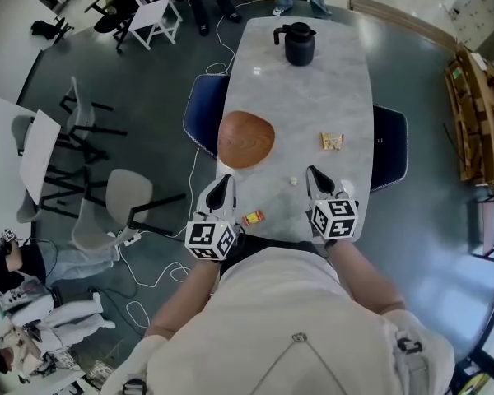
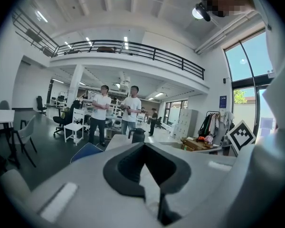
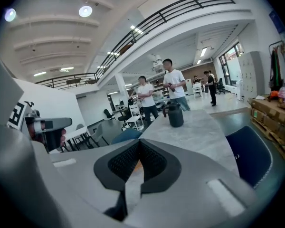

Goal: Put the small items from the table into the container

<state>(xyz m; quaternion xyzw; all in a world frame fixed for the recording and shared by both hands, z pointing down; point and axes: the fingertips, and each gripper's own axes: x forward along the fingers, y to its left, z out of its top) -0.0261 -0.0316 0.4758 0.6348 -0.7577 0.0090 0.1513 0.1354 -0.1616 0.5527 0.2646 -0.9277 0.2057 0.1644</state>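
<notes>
On the table point(image 1: 313, 81), three small items point(image 1: 332, 141) are left outside the bowl point(image 1: 245, 138); the left gripper point(image 1: 224, 181) and right gripper point(image 1: 313, 173) are clenched, empty.

Side by side, left tongs point(image 1: 224, 181) closed, right tongs point(image 1: 314, 174) closed, empty

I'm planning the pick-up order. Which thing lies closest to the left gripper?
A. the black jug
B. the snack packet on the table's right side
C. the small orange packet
C: in the head view the small orange packet lies at the near edge of the table, right beside the left gripper. The black jug stands at the far end, and the snack packet lies over to the right.
</notes>
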